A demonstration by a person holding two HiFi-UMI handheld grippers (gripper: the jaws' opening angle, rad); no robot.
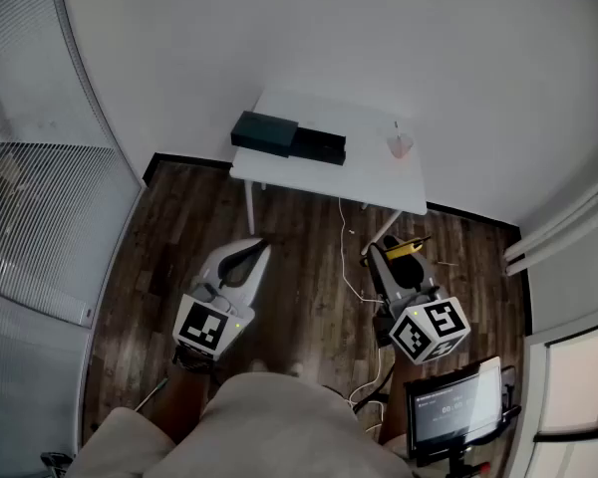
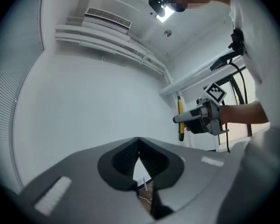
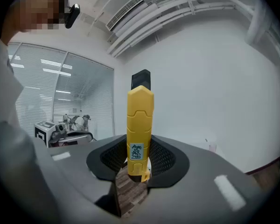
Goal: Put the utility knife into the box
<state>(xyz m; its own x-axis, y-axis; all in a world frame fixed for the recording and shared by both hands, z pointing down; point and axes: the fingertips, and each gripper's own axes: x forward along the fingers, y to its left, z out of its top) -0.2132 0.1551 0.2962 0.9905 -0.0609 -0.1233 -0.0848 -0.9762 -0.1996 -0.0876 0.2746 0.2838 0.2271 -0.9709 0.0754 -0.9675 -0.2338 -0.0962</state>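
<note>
A wooden floor [image 1: 309,267] is stretching beneath a white table [image 1: 371,179] that is standing against the wall. A black box [image 1: 265,133] is lying at the table's left end, and a small pink cup [image 1: 400,146] is sitting well apart from it, near the right end. The left claw [image 1: 262,244] is hanging over the floor, its jaws meeting at the tips with nothing between them. The right claw [image 1: 384,252] is gripping the yellow utility knife [image 3: 140,125], which is standing upright between its jaws, over the floor and well short of the box.
</note>
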